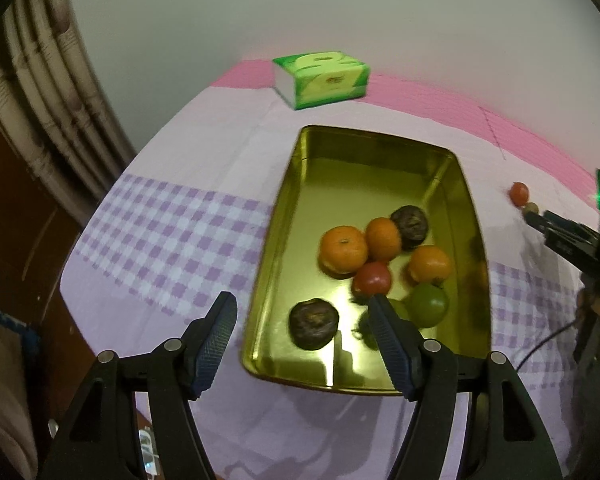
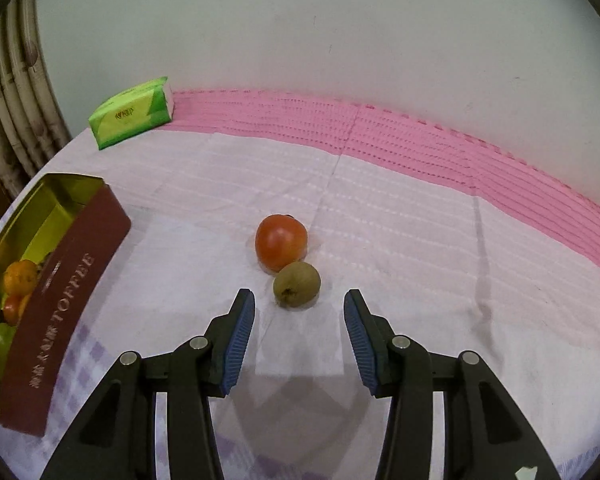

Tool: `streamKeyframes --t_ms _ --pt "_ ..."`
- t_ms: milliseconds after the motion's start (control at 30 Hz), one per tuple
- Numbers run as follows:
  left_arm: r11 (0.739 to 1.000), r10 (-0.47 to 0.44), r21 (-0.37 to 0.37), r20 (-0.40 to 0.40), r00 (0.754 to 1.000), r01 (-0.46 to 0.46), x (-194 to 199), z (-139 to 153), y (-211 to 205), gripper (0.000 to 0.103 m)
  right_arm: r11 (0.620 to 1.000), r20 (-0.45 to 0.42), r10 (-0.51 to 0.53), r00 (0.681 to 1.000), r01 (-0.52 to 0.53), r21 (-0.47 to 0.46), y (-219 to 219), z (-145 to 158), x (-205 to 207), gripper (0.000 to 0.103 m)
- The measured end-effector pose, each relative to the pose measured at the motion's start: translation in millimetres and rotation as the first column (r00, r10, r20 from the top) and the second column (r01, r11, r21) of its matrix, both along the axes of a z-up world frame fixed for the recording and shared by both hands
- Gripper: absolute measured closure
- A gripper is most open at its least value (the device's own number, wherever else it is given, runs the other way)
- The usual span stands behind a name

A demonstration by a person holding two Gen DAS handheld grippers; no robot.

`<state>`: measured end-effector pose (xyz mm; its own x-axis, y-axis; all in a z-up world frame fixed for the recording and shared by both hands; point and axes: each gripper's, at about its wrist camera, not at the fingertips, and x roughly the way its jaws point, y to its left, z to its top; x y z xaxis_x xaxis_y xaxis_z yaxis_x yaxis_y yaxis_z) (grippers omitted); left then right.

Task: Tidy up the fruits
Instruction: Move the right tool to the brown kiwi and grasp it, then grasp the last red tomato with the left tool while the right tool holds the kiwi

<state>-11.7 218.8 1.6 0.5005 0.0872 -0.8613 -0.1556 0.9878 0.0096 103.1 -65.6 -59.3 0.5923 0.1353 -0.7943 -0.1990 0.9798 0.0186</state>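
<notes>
A gold tin tray [image 1: 300, 208] with a maroon "TOFFEE" side [image 2: 60, 312] holds several fruits: oranges [image 1: 343, 249], a red tomato [image 1: 373, 279], a green fruit [image 1: 430, 305] and two dark wrinkled fruits [image 1: 313, 323]. My left gripper [image 1: 302, 310] is open and empty above the tray's near end. A red tomato [image 2: 281, 242] and a small brown-green kiwi [image 2: 297, 283] lie touching on the cloth right of the tray. My right gripper [image 2: 299, 305] is open and empty just short of the kiwi. Both loose fruits also show in the left wrist view [image 1: 519, 193].
A green tissue pack [image 1: 324, 78] [image 2: 134, 112] lies at the back by the wall. The table has a lilac checked cloth [image 1: 172, 232] and a pink mat [image 2: 420, 148] at the back. A curtain [image 1: 40, 92] hangs left. The table edge is at the left.
</notes>
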Motion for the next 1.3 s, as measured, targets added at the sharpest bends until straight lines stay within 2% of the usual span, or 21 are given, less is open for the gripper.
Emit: streamKeyframes --t_ms 233,333,500,633,767,833,1100,1200,1233,1267,1300 --pt "0.996 -0.090 0.012 -0.007 0.996 0.090 22 5 -47 0.034 1.000 0.019 -0.009 1.000 0.009 -0.007 1 -10 8 0.062" --pt "0.990 -0.139 -0.007 -0.010 0.990 0.138 38 9 -76 0.034 1.000 0.026 0.010 1.000 -0.010 -0.002 -2 -9 5 0.078" --pt "0.972 -0.232 -0.037 -0.006 0.973 0.232 73 9 -136 0.034 1.000 0.041 0.019 0.999 -0.018 -0.006 -21 -5 -8 0.078" --pt "0.954 -0.294 -0.059 0.006 0.956 0.293 104 1 -181 0.034 0.998 0.045 -0.060 0.997 0.060 0.015 -61 -1 -21 0.078" --pt "0.944 -0.310 -0.127 -0.009 0.951 0.306 137 -11 -215 0.034 0.989 0.025 -0.146 0.989 0.146 0.022 -105 -5 -34 0.078" --pt "0.943 -0.310 -0.130 -0.009 0.951 0.306 150 -17 -229 0.034 0.985 0.021 -0.168 0.986 0.167 0.047 -120 -8 -41 0.078" --pt "0.956 -0.284 -0.105 -0.083 0.955 0.275 195 -54 -249 0.035 0.986 0.022 -0.163 0.986 0.162 0.036 -119 -7 -40 0.077" --pt "0.955 -0.288 -0.106 -0.094 0.953 0.278 204 -63 -251 0.044 0.985 0.020 -0.164 0.986 0.163 0.056 -124 -7 -42 0.077" --pt "0.954 -0.292 -0.104 -0.098 0.951 0.282 205 -64 -253 0.054 0.985 0.020 -0.165 0.986 0.163 0.060 -123 -7 -43 0.077" --pt "0.948 -0.308 -0.115 -0.103 0.946 0.297 204 -65 -254 0.069 0.985 0.020 -0.165 0.986 0.164 0.060 -123 -7 -43 0.077" --pt "0.946 -0.314 -0.119 -0.106 0.943 0.302 204 -67 -255 0.072 0.985 0.021 -0.165 0.986 0.164 0.055 -122 -7 -44 0.077"
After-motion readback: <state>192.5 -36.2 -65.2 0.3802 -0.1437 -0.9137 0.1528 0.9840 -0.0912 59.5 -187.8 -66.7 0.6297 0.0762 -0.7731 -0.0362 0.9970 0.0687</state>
